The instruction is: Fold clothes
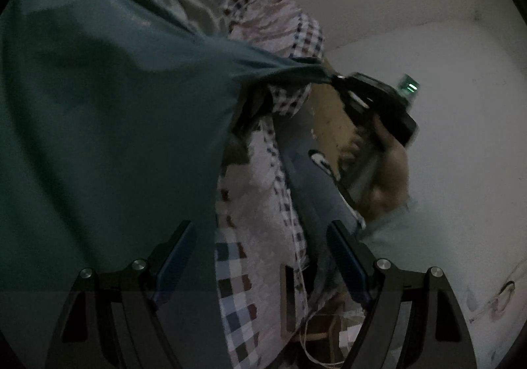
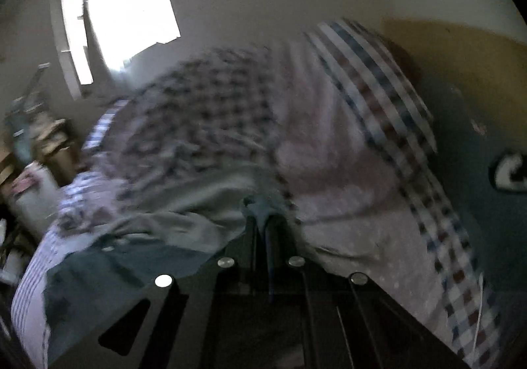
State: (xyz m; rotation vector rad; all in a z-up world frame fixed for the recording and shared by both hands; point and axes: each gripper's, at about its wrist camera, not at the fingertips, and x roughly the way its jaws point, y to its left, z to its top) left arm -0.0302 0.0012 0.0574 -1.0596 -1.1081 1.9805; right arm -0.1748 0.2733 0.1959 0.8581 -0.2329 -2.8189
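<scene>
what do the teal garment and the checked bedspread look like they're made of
Teal garment: thin, matte knit, likely cotton jersey; it stretches smooth where pulled and drapes in soft folds.
Checked bedspread: woven cloth, perhaps cotton, with a textured pale middle; the check looks woven or printed, which one is unclear.

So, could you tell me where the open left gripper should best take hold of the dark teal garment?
Probably the dark teal garment along its hanging edge above the open left gripper, approached from below. The right gripper already pinches one corner, so the cloth drapes taut from there.
</scene>
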